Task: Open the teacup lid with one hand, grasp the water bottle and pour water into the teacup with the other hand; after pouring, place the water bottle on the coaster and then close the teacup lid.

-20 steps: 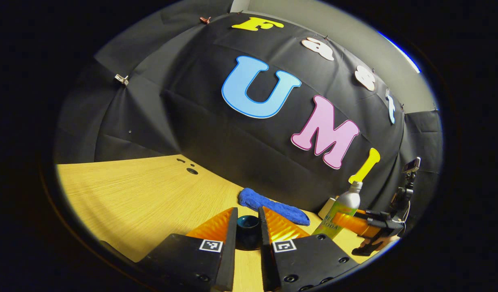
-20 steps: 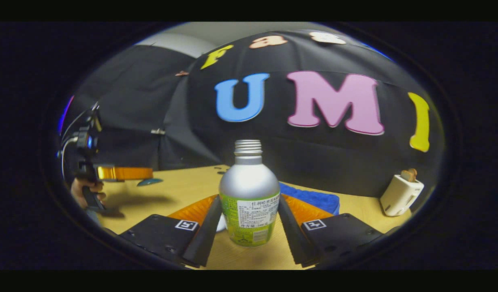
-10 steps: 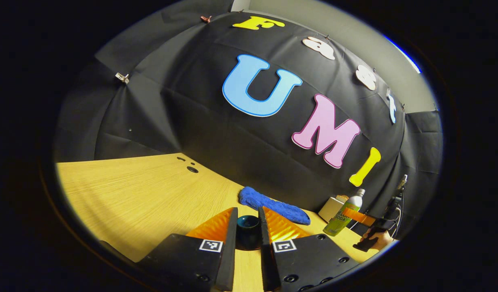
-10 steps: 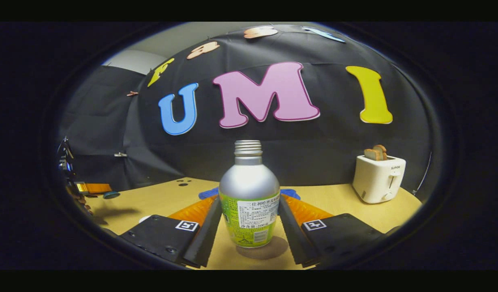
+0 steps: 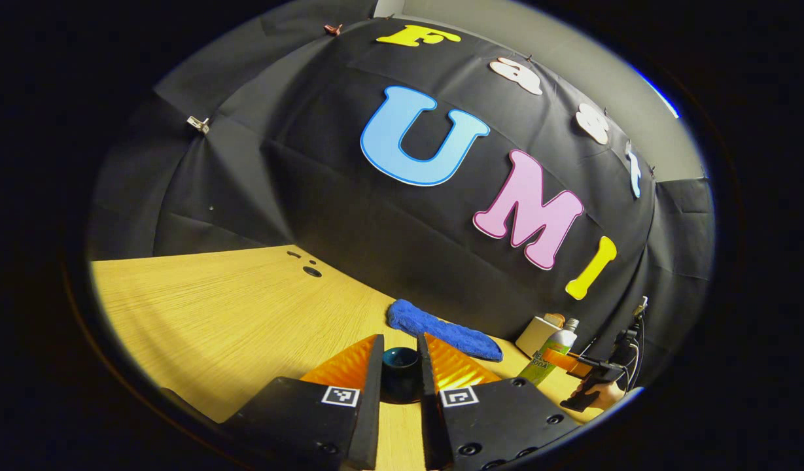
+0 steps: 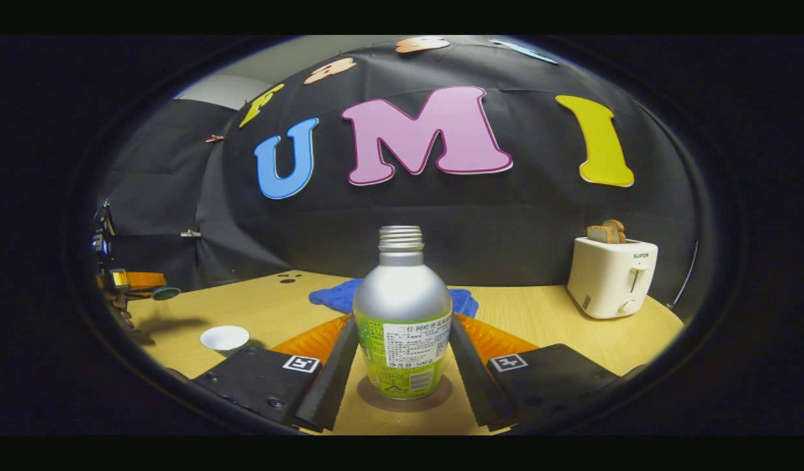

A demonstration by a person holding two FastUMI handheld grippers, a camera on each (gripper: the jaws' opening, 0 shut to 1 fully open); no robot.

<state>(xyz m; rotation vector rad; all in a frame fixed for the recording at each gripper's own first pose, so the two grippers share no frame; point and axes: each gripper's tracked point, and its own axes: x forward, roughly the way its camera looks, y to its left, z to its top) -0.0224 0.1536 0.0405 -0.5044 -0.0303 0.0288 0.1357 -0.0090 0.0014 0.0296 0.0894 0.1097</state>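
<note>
My right gripper (image 6: pixel 402 324) is shut on the water bottle (image 6: pixel 402 307), a silver bottle with a green label and no cap, held upright. Its base sits at a brownish round coaster (image 6: pixel 441 391); I cannot tell whether it rests on it. The white teacup (image 6: pixel 224 338) stands uncovered on the table to the left. My left gripper (image 5: pixel 400 356) is shut on the dark teal lid (image 5: pixel 400 369), held above the table. In the right gripper view the left gripper (image 6: pixel 137 281) hangs at the far left with the lid (image 6: pixel 165 292). In the left gripper view the bottle (image 5: pixel 549 353) stands far right.
A blue cloth (image 6: pixel 336 294) lies at the back of the wooden table (image 6: pixel 277 307). A white toaster (image 6: pixel 611 275) with toast stands at the right. A hand (image 5: pixel 604 392) holds the right gripper. Small holes (image 5: pixel 311 271) mark the table near the wall.
The right gripper has carried the bottle to the right, away from the teacup, and down to the coaster. The left gripper has kept the lid almost still.
</note>
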